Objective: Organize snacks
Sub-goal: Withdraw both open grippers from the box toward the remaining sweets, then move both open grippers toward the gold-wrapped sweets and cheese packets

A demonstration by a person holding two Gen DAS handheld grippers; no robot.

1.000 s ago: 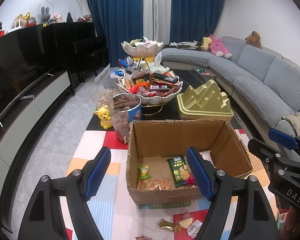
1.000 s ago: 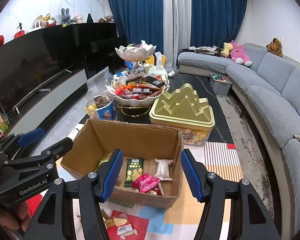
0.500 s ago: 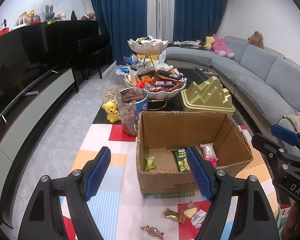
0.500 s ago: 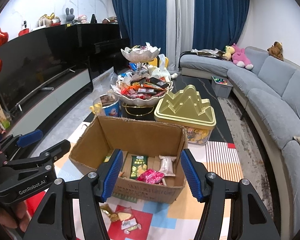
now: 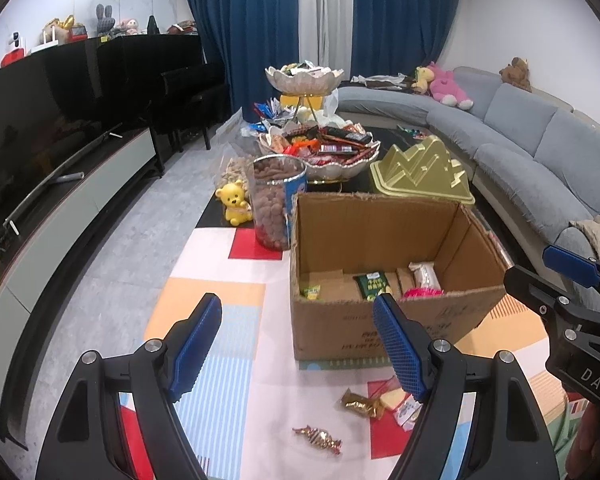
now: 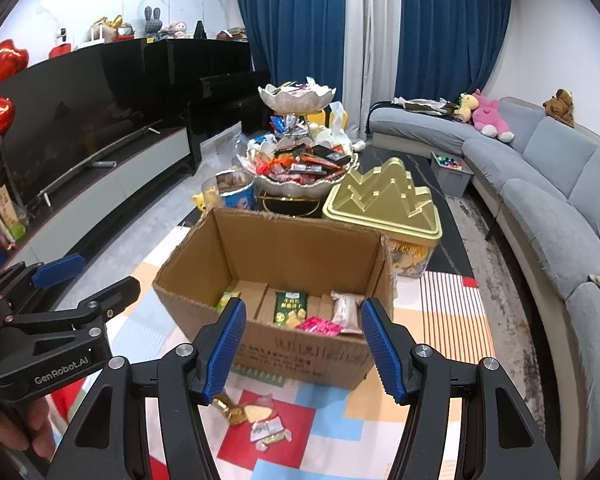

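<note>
An open cardboard box [image 5: 388,332] [image 6: 300,356] stands on a colourful mat, holding a green packet [image 6: 290,308], a pink packet [image 6: 318,326] and a white one [image 6: 346,308]. Loose wrapped snacks lie on the mat in front of it: a gold candy [image 5: 358,400], a yellow packet [image 6: 258,412] and a red-gold twist candy [image 5: 318,438]. My left gripper [image 5: 296,346] hangs open above the mat, left of the box's front. My right gripper [image 6: 302,346] is open too, over the box's front wall and the loose snacks. Nothing sits between either pair of fingers.
Behind the box stand a jar of nuts [image 5: 274,204], a yellow bear figure [image 5: 234,204], a two-tier snack bowl stand [image 5: 320,152] and a gold mountain-shaped tin [image 6: 382,210]. A grey sofa [image 6: 540,200] curves along the right; a TV console [image 5: 60,216] runs along the left.
Both grippers have drawn back from the box and sunk slightly; the box looks farther off and more loose snacks on the mat have come into view. The jaws kept their width.
</note>
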